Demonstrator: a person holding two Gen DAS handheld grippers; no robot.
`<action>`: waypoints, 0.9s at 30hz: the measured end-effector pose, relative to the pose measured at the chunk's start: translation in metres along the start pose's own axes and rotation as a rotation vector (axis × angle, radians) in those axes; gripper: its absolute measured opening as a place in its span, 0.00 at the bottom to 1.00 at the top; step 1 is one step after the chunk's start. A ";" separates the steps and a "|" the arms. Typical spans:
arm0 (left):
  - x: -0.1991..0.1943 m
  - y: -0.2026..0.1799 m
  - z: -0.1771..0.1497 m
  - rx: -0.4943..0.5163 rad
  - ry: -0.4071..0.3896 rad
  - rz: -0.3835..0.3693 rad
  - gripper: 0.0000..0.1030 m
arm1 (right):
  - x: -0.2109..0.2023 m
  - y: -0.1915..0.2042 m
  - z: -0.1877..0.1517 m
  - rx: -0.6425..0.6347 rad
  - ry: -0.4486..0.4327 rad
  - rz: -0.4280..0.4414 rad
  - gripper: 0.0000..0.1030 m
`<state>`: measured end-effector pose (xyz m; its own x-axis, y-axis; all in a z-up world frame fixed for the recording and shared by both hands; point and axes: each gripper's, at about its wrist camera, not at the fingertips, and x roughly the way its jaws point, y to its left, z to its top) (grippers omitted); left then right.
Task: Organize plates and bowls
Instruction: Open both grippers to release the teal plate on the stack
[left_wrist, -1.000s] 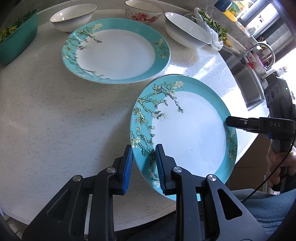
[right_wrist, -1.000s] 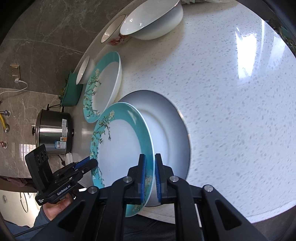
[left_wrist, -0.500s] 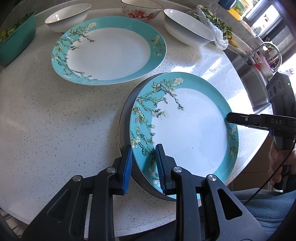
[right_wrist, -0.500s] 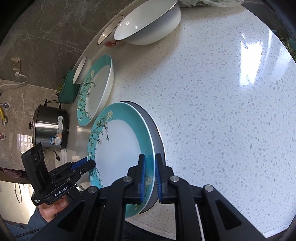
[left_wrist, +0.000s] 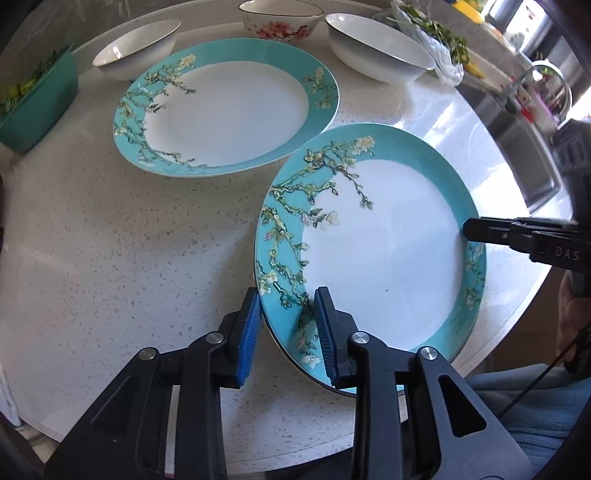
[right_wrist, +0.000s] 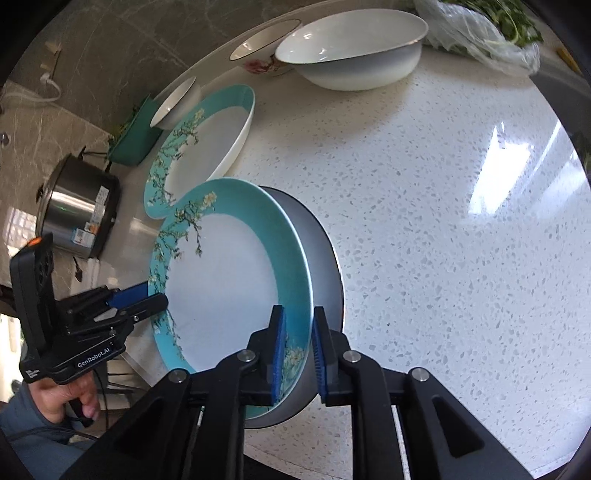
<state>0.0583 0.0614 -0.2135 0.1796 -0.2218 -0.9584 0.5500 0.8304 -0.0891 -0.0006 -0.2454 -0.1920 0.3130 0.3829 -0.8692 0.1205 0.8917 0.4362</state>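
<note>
Countertop (left_wrist: 110, 258): plate (left_wrist: 388, 258) btw. gripper (left_wrist: 288, 328) pads

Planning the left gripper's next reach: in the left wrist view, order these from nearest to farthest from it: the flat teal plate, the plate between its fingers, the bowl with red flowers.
1. The held plate, its rim between the left gripper fingers, whose jaws are opening.
2. The flat teal plate, beyond it, up and left.
3. The red-flowered bowl, at the counter's far edge.

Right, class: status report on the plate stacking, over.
Left gripper, right gripper: jaws opening, teal plate rim between. Plate rests on grey plate. Nothing blocking.
</note>
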 end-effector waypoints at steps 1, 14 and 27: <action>0.002 -0.001 0.000 0.004 0.005 0.001 0.30 | 0.001 0.003 -0.001 -0.013 0.001 -0.014 0.16; 0.010 -0.020 0.007 0.060 -0.021 0.006 0.53 | 0.000 0.019 -0.004 -0.102 -0.031 -0.135 0.24; 0.018 -0.019 0.002 0.018 -0.026 -0.010 0.62 | 0.011 0.043 -0.012 -0.345 -0.051 -0.321 0.36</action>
<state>0.0532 0.0406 -0.2285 0.1953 -0.2438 -0.9500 0.5663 0.8188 -0.0937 -0.0035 -0.1998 -0.1860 0.3579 0.0705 -0.9311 -0.0990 0.9944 0.0373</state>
